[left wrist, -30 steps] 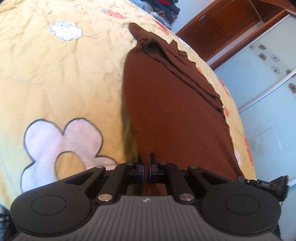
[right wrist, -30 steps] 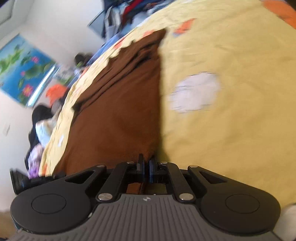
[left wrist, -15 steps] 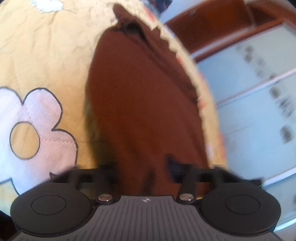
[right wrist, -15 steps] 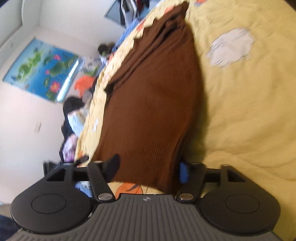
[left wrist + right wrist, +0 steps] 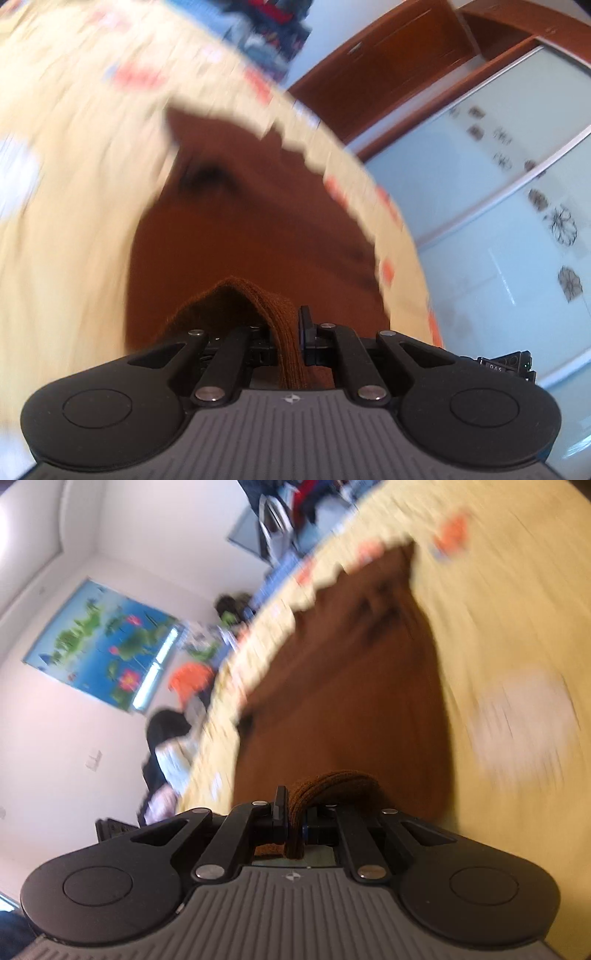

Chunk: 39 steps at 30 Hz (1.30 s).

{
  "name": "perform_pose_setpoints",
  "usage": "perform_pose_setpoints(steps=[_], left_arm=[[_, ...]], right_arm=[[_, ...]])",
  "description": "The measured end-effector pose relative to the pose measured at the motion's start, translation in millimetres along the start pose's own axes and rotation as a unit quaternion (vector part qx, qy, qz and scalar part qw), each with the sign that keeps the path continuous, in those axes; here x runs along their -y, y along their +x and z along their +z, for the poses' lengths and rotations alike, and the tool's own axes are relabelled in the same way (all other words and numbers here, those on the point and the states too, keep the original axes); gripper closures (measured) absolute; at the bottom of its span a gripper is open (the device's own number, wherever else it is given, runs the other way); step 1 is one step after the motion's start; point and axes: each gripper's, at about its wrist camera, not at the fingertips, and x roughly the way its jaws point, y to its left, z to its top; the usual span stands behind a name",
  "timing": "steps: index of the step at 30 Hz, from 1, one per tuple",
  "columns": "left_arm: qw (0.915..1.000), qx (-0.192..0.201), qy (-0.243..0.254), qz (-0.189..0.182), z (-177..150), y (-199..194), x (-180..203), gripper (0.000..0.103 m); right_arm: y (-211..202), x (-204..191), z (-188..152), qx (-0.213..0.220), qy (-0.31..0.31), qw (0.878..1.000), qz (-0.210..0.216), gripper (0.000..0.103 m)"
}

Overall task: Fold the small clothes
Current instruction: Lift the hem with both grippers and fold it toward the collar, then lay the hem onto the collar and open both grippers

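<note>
L gripper (image 5: 287, 332): fingers (image 5: 306, 328) nearly together, clamped on a bunched fold of the brown knit garment (image 5: 236, 229). Ribbed fabric rises in a peak just ahead of the fingers and runs down between them toward the gripper body. Only the right-hand finger shows clearly; the other is mostly covered by cloth.

R gripper (image 5: 293, 812): fingers (image 5: 280, 808) close together too, pinching a thick ribbed roll of the same garment (image 5: 343, 686). Fabric humps over the top of the fingers and a bit hangs through below them.

Rest of the garment lies spread on the bed's yellow quilt (image 5: 74, 206), stretching away from both grippers to a narrower far end near the quilt's scalloped edge. Quilt has white and orange patches, but blur is heavy in both views, so no detail there.

Bkgd, L view: wooden wardrobe (image 5: 388, 62) and frosted sliding doors w/ flower prints (image 5: 517, 206). R view: white wall w/ a blue poster (image 5: 103, 646), clutter piled beside the bed (image 5: 173, 746), too blurred to ID.
</note>
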Motion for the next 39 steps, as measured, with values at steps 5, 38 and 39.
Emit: perform_pose_setpoints(steps=[5,38,39], left_arm=[[0.9993,0.036,0.011,0.004,89,68,6,0.097],[0.9767,0.079,0.008,0.199,53,115,-26,0.077],[0.9796,0.069,-0.001,0.189,55,114,-29,0.087]], right_arm=[[51,17,105,0.052,0.027,0.998,0.005,0.090],[121,29,85,0.031,-0.071,0.974,-0.215,0.074],[121,31,85,0.029,-0.065,0.976,-0.208,0.074]])
